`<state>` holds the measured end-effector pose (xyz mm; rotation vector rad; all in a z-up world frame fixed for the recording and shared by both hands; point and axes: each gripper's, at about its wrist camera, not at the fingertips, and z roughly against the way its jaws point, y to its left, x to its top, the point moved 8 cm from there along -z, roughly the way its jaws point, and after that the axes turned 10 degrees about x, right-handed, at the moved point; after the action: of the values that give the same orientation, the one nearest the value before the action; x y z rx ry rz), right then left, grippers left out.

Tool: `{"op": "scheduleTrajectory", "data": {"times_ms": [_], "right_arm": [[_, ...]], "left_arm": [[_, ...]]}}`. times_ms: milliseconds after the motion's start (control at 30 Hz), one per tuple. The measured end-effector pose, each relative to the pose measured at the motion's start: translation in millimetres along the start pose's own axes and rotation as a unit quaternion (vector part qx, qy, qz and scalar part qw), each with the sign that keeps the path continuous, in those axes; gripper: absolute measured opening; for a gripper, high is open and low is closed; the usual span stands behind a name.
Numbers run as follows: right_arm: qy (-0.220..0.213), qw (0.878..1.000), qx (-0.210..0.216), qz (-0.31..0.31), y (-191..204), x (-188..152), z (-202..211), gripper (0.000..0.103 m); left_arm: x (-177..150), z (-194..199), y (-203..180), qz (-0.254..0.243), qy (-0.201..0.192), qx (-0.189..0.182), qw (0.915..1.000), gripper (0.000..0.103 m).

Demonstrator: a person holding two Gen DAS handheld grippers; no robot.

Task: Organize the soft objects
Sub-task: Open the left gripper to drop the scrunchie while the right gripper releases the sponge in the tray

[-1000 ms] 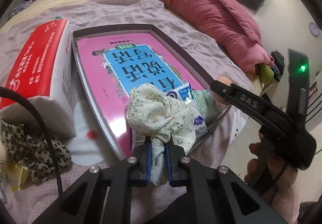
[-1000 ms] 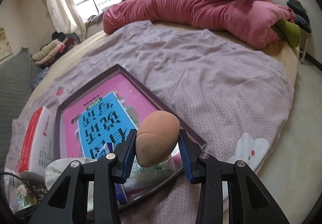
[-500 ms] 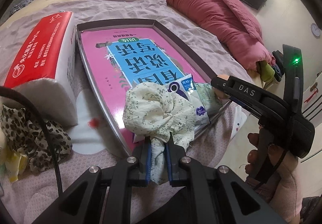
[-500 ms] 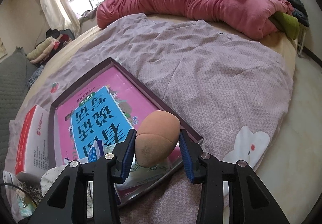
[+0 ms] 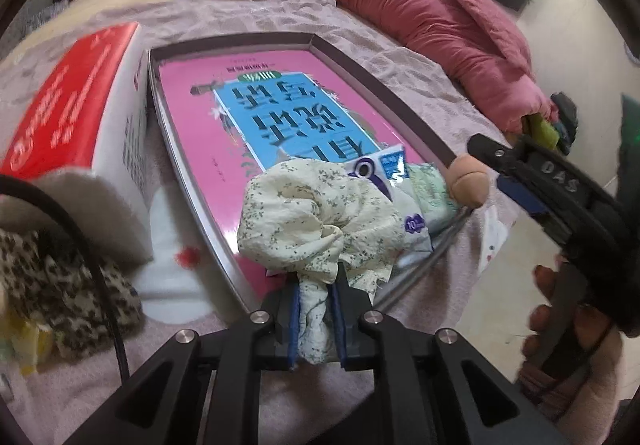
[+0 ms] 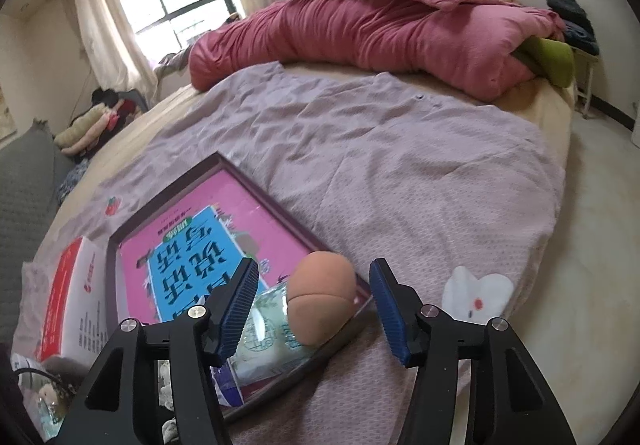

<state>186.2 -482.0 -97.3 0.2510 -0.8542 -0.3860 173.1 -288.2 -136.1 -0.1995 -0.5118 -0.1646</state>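
Jaws split: my left gripper (image 5: 316, 315) clenches the floral cloth (image 5: 312, 221); my right gripper (image 6: 312, 305) is opening.

Between the right's parted pads, untouched, the tan sponge (image 6: 322, 297) rests on tissue packets (image 6: 272, 337) at the near right corner of the tray (image 6: 260, 189).

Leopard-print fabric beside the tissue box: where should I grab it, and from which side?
A judgement: take the leopard-print fabric at the raised crumpled fold on its near side, coming from above with the fingers across the fold. It lies bunched on the bedspread, its far edge against the tissue box, and a black cable crosses it, so stay to the cable's left.
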Motion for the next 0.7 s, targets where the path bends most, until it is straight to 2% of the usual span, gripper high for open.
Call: {"op": "scheduleTrajectory", "data": {"times_ms": [67, 333, 533, 567, 600, 700], "right_arm": [[0.0, 1.0, 0.0, -0.004, -2.1, 0.6, 0.4, 0.06], [-0.009, 1.0, -0.008, -0.013, -7.7, 2.2, 4.5, 0.06], [-0.015, 1.0, -0.011, -0.016, -10.6, 3.5, 7.6, 0.063], [-0.016, 1.0, -0.016, -0.017, -12.6, 3.8, 8.7, 0.065], [-0.018, 0.999, -0.02, -0.019, -14.6, 4.0, 10.1, 0.068], [-0.025, 0.998, -0.043, -0.026, -25.5, 4.7, 16.4, 0.069]], "left_arm": [[2.7, -1.1, -0.3, -0.008, -0.005, 0.007, 0.9999, 0.015], [1.3, 3.2, 0.0, -0.002, -0.007, -0.007, 0.9999, 0.018], [2.1, 10.3, 1.0, 0.006, -0.011, -0.018, 0.9997, 0.029], [2.6, 11.7, 0.9, 0.006, -0.013, -0.019, 0.9997, 0.033], [3.1, 14.0, 0.7, 0.004, -0.016, -0.017, 0.9997, 0.041], [3.8, 19.3, 0.7, 0.002, -0.022, -0.013, 0.9997, 0.046]]}}
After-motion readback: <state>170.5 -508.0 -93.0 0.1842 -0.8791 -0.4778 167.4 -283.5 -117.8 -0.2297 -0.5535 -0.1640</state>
